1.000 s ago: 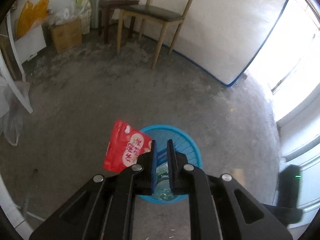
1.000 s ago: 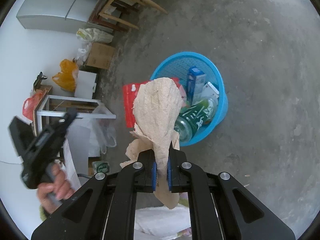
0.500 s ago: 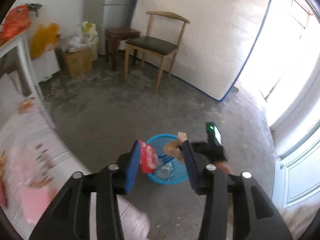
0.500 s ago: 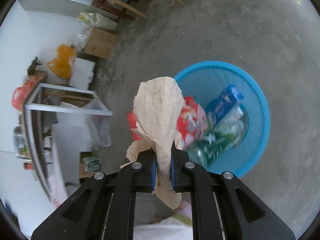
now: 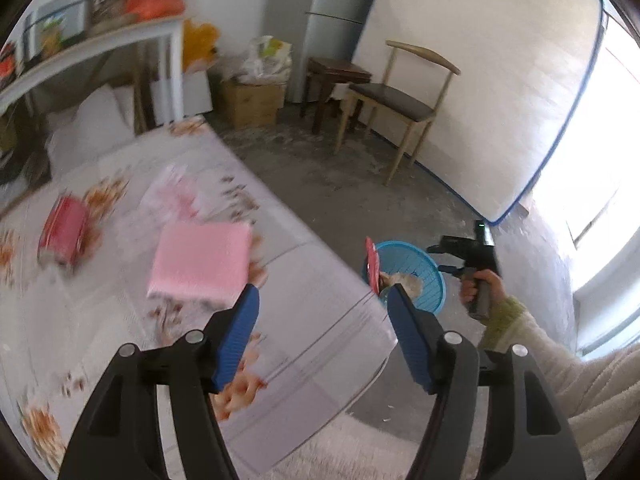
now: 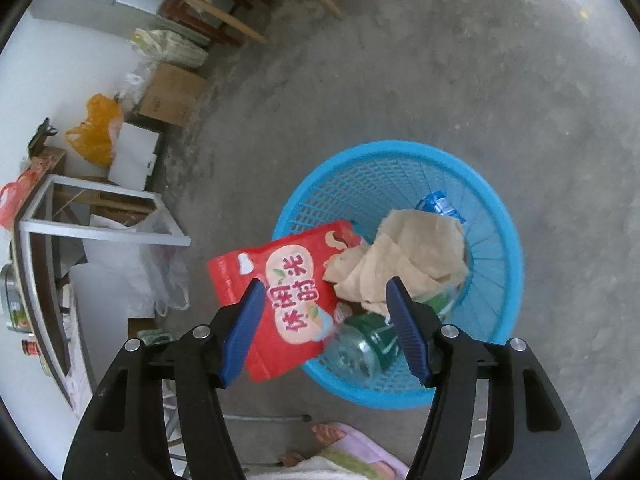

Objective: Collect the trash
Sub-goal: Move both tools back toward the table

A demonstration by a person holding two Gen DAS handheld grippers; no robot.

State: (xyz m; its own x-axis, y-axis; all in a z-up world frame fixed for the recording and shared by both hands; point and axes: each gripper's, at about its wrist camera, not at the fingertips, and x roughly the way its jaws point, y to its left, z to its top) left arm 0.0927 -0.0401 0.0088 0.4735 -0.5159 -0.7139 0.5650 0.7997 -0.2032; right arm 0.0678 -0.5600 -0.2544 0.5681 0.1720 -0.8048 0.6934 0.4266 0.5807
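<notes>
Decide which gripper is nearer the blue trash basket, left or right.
Right. The right gripper hangs directly above the blue trash basket, jaws opening. The left gripper is over the table, basket well beyond.

we counted one blue basket, one red snack bag, one crumpled paper, one green bottle, one chair.

basket mouth half-choked, far side open

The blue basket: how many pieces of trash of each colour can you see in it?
Counted in the blue basket, right wrist view:
Red: 1, snack bag leaning over the rim
Beige: 1, crumpled paper
Green: 1, clear bottle
Blue: 1, wrapper
Total: 4
</notes>
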